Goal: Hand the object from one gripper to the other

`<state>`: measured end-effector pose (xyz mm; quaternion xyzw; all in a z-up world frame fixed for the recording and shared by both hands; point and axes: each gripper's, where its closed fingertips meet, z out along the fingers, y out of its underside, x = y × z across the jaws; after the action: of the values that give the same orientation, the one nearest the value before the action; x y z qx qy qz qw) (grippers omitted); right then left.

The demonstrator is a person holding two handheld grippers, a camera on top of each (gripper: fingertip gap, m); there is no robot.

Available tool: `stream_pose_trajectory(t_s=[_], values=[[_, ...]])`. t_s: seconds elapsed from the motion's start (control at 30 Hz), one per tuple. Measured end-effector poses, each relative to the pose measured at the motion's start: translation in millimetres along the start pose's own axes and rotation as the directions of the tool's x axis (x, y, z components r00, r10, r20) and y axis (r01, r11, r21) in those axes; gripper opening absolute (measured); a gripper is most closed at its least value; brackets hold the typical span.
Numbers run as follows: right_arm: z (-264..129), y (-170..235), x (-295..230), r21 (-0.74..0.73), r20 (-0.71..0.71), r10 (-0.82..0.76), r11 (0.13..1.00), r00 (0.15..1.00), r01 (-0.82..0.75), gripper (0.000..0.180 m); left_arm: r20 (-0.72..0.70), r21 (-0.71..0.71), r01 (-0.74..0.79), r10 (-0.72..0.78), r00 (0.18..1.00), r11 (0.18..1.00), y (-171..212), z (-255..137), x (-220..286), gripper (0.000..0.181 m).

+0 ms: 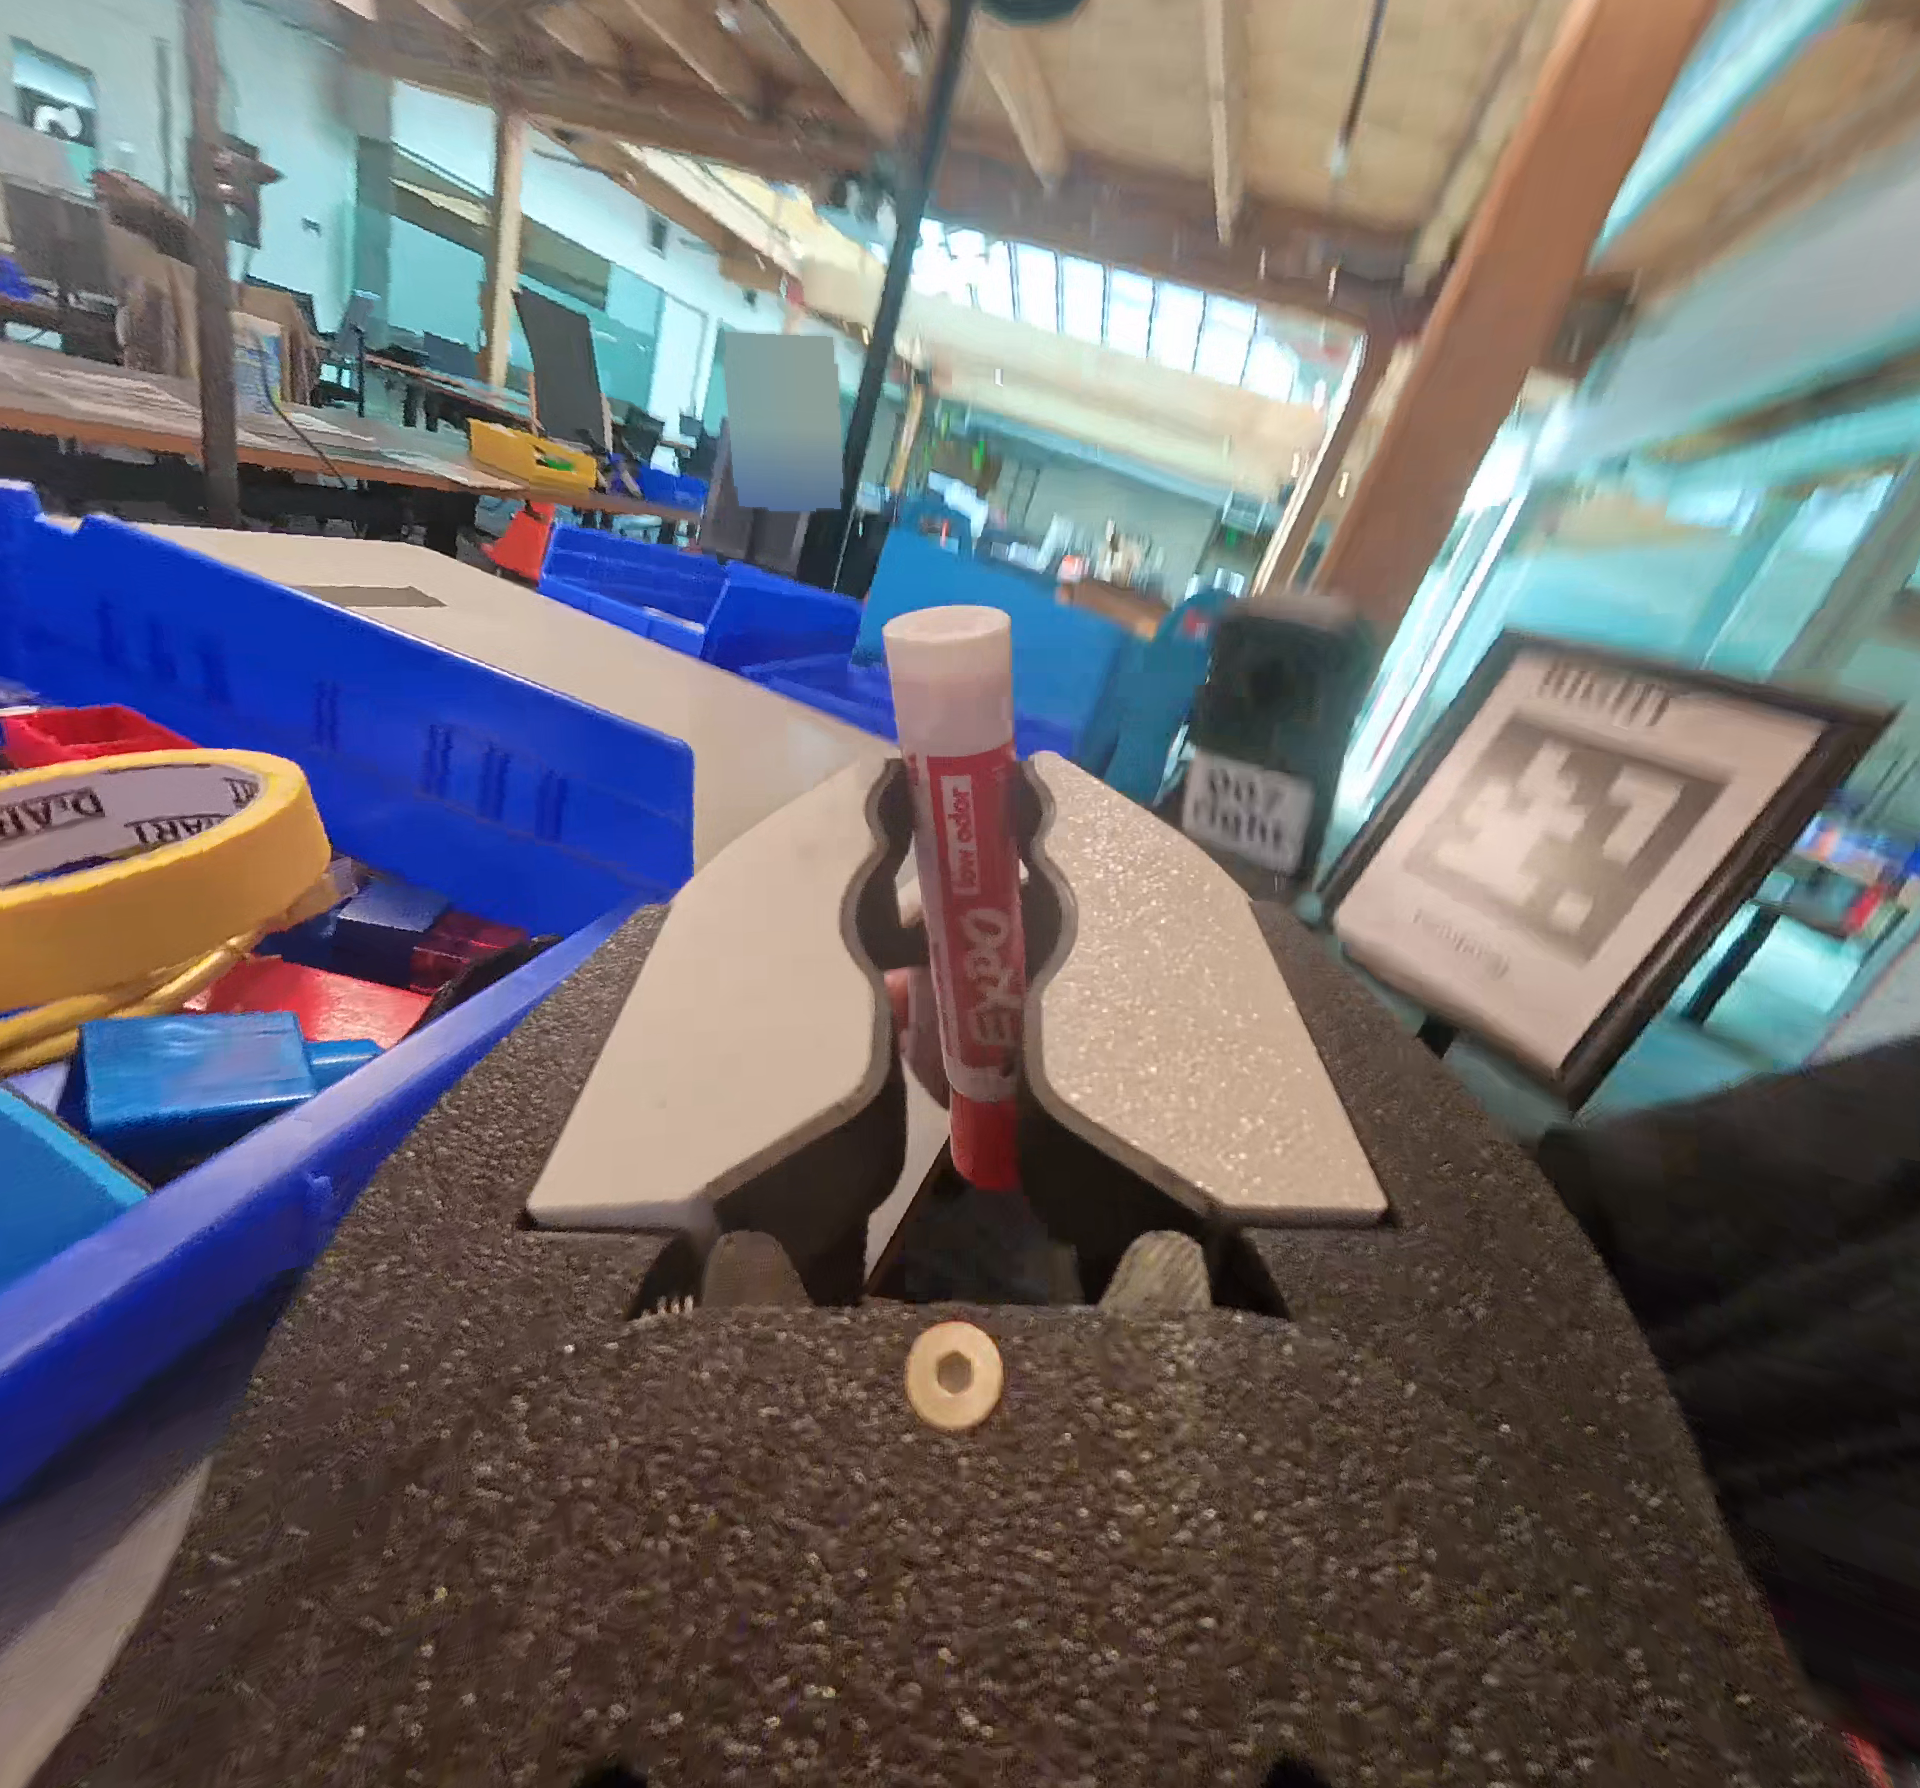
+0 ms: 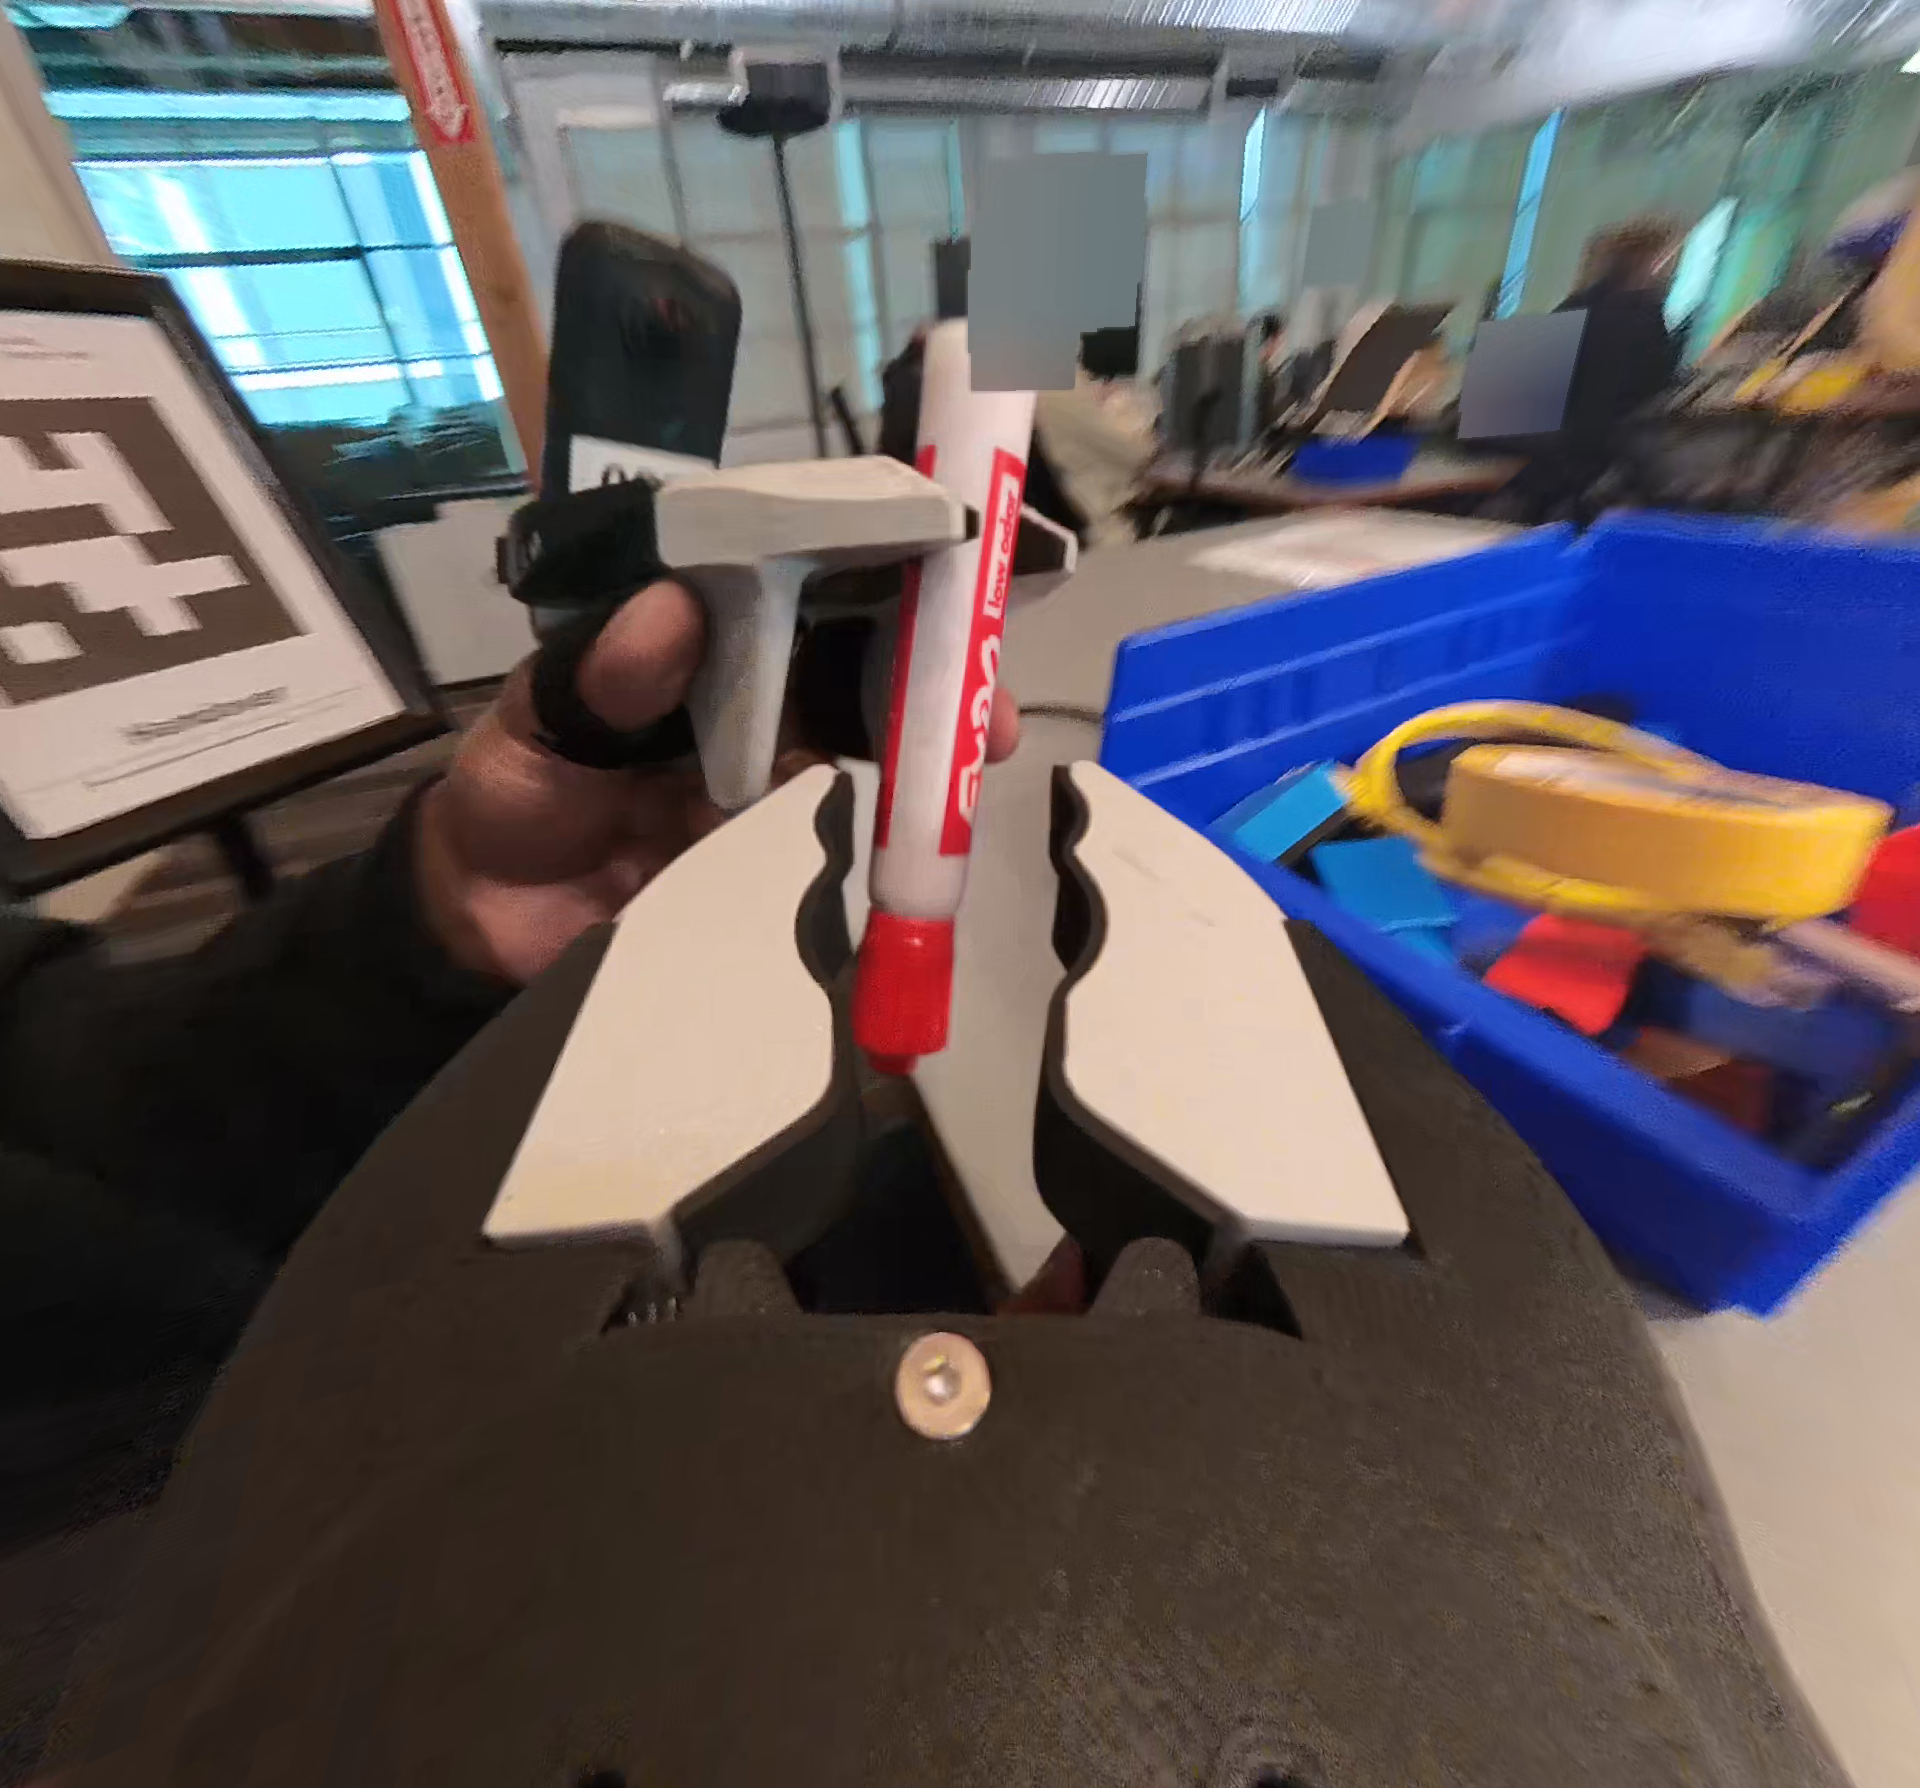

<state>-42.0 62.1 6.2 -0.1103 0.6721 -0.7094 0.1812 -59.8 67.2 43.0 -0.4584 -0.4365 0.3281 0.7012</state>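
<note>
Right tongs (image 2: pixel 945 907) gape wide around the red cap of the marker (image 2: pixel 951 658) — not gripping. Left tongs (image 1: pixel 961 865) clamp its barrel, upright, above the worktop (image 1: pixel 623 658) beside a blue bin (image 1: pixel 416 762).

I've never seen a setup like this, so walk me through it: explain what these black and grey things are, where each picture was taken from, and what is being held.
There is no robot: a person holds a two-finger gripper in each hand, each carrying a camera that looks along its fingers. The left view shows the left gripper shut on a red and white marker, held upright. The right view shows the right gripper, open, with the marker's red cap between its fingers, apparently ready to take it. The hand holding the left gripper appears there too. On the grey table stands a blue bin holding yellow tape and coloured blocks.
</note>
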Motion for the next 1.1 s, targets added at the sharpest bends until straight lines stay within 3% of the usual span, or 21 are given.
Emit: stream_pose_trajectory(t_s=[0.1,0.2,0.27,0.33,0.57,0.87,0.97,1.1], values=[[-11,-23,4,0.13,-0.181,-0.275,0.945,0.944,0.3,0.047,-0.002,0.203,0.228,-0.233,0.973,0.952,-20,-9,-13,0.021],[-19,-30,-6,0.118,-0.331,-0.566,0.769,0.755,0.628,0.049,-0.067,0.378,0.445,-0.456,0.888,0.812,-29,-20,-28,0.021],[-16,-22,-12,0.047,-0.361,-0.697,0.65,0.62,0.758,0.051,-0.145,0.434,0.553,-0.55,0.822,0.712,-30,-23,-31,0.02],[-12,-18,-11,-0.01,-0.394,-0.741,0.595,0.543,0.804,0.053,-0.186,0.434,0.613,-0.6,0.778,0.661,-27,-20,-29,0.02],[-18,-24,-1,-0.059,-0.475,-0.744,0.561,0.471,0.826,0.027,-0.186,0.336,0.657,-0.636,0.749,0.675,-9,-1,-15,0.02],[-17,-24,2,-0.089,-0.462,-0.75,0.57,0.473,0.817,0.019,-0.158,0.32,0.616,-0.601,0.784,0.72,-6,3,-15,0.02],[-20,-29,7,-0.01,-0.444,-0.647,0.695,0.62,0.719,0.019,-0.145,0.276,0.52,-0.5,0.854,0.809,-13,4,-7,0.021],[-26,-39,12,0.21,-0.285,-0.312,0.902,0.906,0.377,0.019,-0.146,0.226,0.367,-0.341,0.929,0.902,-20,4,2,0.048]])
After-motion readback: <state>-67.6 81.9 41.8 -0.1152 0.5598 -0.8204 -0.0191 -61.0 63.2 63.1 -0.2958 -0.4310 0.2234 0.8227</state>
